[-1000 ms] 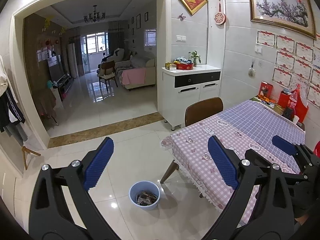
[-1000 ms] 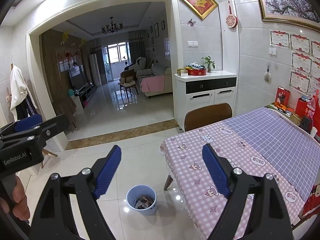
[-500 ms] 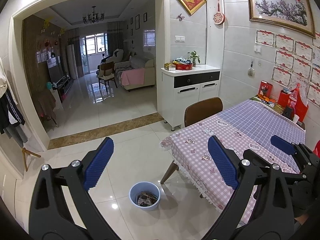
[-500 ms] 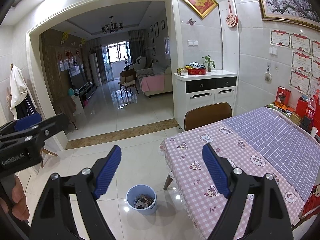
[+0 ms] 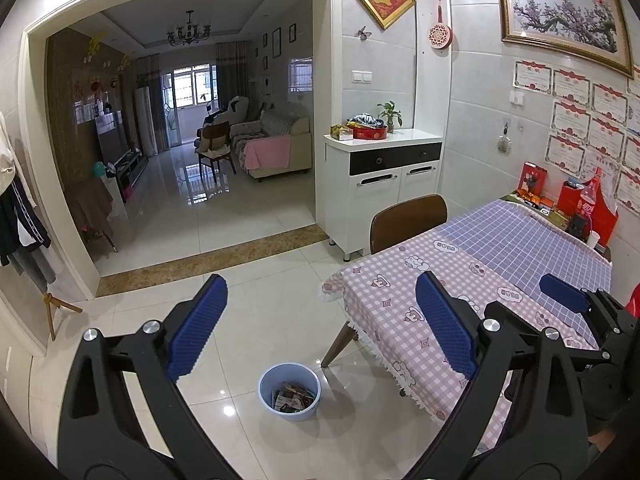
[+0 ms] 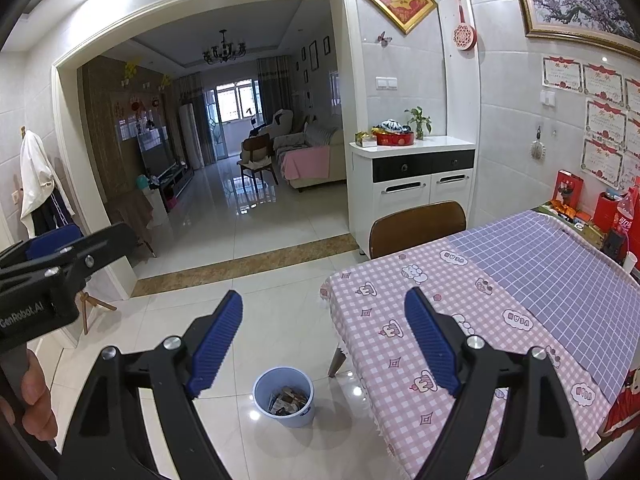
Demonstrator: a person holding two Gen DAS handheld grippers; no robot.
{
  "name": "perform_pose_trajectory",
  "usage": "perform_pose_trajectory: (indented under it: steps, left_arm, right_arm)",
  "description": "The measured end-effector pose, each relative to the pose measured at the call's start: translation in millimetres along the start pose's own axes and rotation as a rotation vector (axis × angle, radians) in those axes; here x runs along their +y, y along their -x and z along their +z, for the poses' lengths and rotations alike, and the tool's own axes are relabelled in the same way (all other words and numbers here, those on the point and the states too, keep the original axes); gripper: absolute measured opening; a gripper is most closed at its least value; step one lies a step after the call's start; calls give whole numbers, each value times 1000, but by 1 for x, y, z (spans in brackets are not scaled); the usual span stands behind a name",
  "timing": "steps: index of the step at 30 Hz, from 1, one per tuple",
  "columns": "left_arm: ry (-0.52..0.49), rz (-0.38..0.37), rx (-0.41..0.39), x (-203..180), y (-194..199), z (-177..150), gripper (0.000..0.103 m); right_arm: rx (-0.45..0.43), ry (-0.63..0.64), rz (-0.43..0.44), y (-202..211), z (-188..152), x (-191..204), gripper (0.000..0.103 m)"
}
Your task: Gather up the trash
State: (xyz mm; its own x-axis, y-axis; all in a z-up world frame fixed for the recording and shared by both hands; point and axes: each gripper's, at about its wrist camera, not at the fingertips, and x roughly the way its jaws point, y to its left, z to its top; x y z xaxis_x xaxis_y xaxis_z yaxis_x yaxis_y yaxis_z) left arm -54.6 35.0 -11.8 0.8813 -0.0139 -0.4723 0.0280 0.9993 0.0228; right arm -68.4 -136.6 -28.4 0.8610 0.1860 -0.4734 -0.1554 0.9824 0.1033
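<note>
A light-blue trash bin [image 5: 295, 414] [image 6: 289, 419] stands on the white tiled floor beside the table's corner. Crumpled wrappers [image 5: 292, 394] [image 6: 288, 398] lie inside it. My left gripper [image 5: 320, 284] hangs above and in front of the bin, open, with nothing between its blue pads. The right gripper [image 6: 323, 296] is held the same way, open and empty. Its blue pad [image 5: 564, 298] shows at the right edge of the left wrist view. The left gripper's body [image 6: 60, 248] shows at the left of the right wrist view, with a hand [image 6: 36, 408] on its handle.
A table with a pink and purple checked cloth [image 5: 460, 280] [image 6: 480, 300] fills the right side. A brown chair [image 5: 408, 220] is tucked at its far end. Red boxes and a bottle [image 5: 588, 204] stand against the wall. Behind is a white cabinet [image 5: 380, 184].
</note>
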Motion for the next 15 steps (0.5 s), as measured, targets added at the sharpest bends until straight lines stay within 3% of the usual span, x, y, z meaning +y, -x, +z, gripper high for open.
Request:
perform_pose_trajectory:
  steps: [15]
  left_arm:
    - [-3,-2,3,0,-1,1,93]
  right_arm:
    - [10,-1,0,-5,-4,-2,82]
